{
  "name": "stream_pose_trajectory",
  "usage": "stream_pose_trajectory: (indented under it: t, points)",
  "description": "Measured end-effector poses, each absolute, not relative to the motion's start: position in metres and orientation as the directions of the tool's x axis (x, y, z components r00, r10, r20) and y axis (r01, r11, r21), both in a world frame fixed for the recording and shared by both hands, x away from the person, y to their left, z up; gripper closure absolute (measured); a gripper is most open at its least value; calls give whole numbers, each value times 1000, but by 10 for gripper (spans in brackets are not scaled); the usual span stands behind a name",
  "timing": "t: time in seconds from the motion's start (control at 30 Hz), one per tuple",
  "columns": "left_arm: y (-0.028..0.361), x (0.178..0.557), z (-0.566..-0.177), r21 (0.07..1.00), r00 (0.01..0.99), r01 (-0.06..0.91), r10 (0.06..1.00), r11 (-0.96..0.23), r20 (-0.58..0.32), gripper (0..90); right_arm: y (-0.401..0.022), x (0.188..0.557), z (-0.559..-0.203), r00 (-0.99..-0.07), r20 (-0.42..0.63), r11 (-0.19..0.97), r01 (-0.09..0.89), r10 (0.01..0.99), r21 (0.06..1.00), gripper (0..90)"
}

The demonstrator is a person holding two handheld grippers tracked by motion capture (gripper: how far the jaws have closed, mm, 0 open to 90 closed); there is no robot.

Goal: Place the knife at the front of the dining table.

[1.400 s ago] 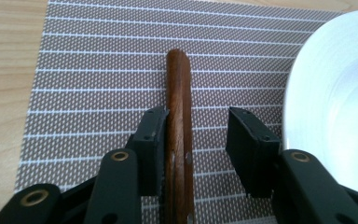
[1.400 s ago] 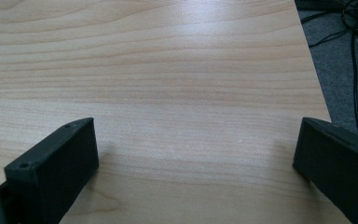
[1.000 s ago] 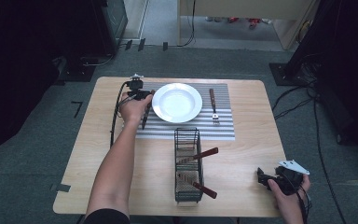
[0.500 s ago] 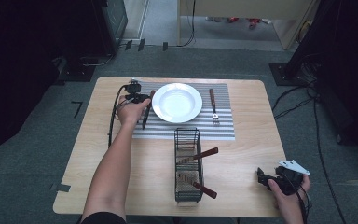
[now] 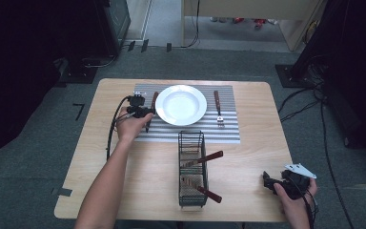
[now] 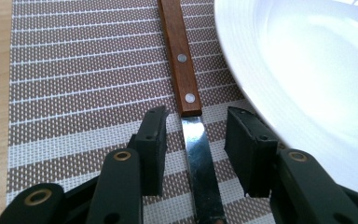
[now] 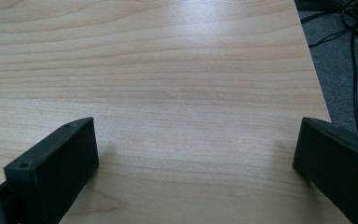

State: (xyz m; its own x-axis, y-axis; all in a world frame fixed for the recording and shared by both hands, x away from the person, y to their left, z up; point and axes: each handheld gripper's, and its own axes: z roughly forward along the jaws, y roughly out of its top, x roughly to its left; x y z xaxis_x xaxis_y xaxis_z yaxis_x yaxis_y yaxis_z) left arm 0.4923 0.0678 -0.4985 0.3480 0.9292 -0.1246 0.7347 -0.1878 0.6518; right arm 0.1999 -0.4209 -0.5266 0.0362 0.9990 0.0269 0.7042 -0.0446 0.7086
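L gripper (image 6: 195,140) jaws parted, straddling knife (image 6: 186,93) on placemat (image 6: 74,70) by plate (image 6: 307,70); R gripper (image 7: 196,163) wide open, empty, table's (image 7: 168,56) near-right corner.

Your knife (image 6: 189,95) has a brown wooden handle with two rivets and a bright steel blade. It lies flat on the striped placemat (image 6: 74,88), just beside the white plate (image 6: 307,79) at its left rim in the high view, handle pointing to the far edge of the table.
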Motion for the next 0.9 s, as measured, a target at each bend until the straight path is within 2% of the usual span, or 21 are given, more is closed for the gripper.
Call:
stream_pose_trajectory:
  t: [0.07, 0.13, 0.23, 0.3, 0.53, 0.57, 0.67, 0.73, 0.9]
  points:
    - [66, 492, -501, 652, 346, 733, 932, -195, -110, 589, -421, 200, -527, 36, 27, -45, 704, 999, 709, 0]
    - [63, 488, -504, 684, 341, 697, 939, -215, -52, 621, -421, 200, -527, 36, 27, -44, 704, 999, 709, 0]
    - [63, 484, -507, 704, 328, 673, 945, -224, -13, 725, -421, 200, -527, 36, 27, -44, 704, 999, 709, 0]
    - [64, 482, -508, 711, 309, 673, 951, -203, -22, 781, -421, 200, -527, 36, 27, -44, 704, 999, 709, 0]
    - [68, 490, -507, 710, 210, 701, 972, -71, -110, 794, -421, 200, -527, 36, 27, -44, 704, 999, 709, 0]
    - [68, 493, -507, 705, 172, 709, 973, -13, -155, 795, -421, 200, -527, 36, 27, -45, 704, 999, 709, 0]
    - [67, 497, -506, 694, 149, 720, 976, 1, -156, 794, -421, 200, -527, 36, 27, -44, 704, 999, 709, 0]
    - [66, 500, -505, 696, 130, 718, 984, -8, -123, 795, -421, 200, -527, 36, 27, -45, 704, 999, 709, 0]
    - [68, 504, -505, 685, 78, 726, 983, 60, -169, 794, -421, 200, -527, 36, 27, -45, 704, 999, 709, 0]
